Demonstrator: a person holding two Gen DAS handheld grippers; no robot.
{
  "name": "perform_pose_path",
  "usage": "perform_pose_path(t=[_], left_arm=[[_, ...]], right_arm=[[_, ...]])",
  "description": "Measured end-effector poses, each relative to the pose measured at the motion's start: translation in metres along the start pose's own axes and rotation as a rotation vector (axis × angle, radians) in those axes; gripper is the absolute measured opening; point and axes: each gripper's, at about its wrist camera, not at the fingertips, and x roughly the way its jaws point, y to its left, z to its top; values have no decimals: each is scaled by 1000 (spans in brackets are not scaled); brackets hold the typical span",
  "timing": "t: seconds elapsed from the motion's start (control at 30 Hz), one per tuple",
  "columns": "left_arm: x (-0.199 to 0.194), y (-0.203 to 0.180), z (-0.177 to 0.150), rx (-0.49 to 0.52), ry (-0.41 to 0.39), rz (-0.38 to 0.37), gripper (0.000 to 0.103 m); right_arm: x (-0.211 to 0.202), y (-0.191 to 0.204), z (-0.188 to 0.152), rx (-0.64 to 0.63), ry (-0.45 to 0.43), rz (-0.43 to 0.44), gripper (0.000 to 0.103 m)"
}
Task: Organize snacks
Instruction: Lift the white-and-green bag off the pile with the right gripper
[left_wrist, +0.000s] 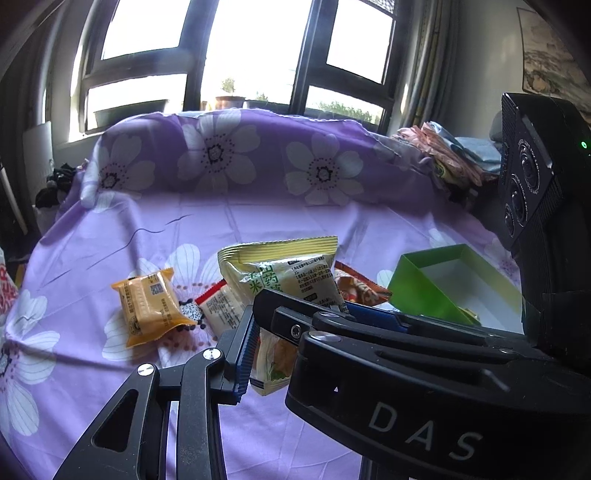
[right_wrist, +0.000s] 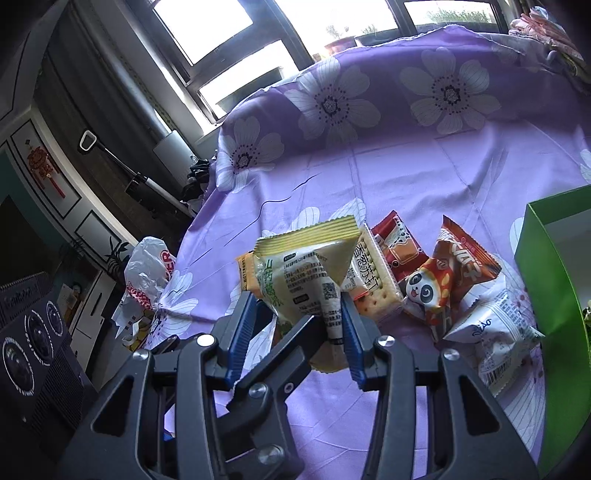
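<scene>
- Nearest the lenses, both claws meet on one thing: the right claw (right_wrist: 299, 325) is clenched on the pale yellow-green snack packet (right_wrist: 306, 277), its blue pads pressing the wrapper from either side; the packet hangs clear of the purple flowered bedsheet (right_wrist: 424, 177).
- The left claw (left_wrist: 291, 332) is clamped tight on the same packet (left_wrist: 280, 273), and one of its fingers crosses between the right claw's jaws in the right wrist view; two grips on one thin wrapper.
- Judged risk: if the claws pull apart or twist against each other, the film could tear or slip free and drop back among the others; a squeeze this hard may also crush what is inside.
- Just beyond, on the sheet: an orange packet (left_wrist: 155, 306), a cracker pack (right_wrist: 376, 277), a panda-print packet (right_wrist: 432, 291), a white packet (right_wrist: 495, 332).
- To the right stands the green box (left_wrist: 424, 284), open; it looks the likely destination; a swing that way could clip its near wall and tip it.
- Farthest, the window (left_wrist: 240, 48).
</scene>
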Motion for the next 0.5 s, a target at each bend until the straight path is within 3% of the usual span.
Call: perform_pose_path(t=[0.5], left_arm=[[-4,-1,0,-31,-29,-21,37]], right_arm=[[-7,2,-2,10,-2,-24,47]])
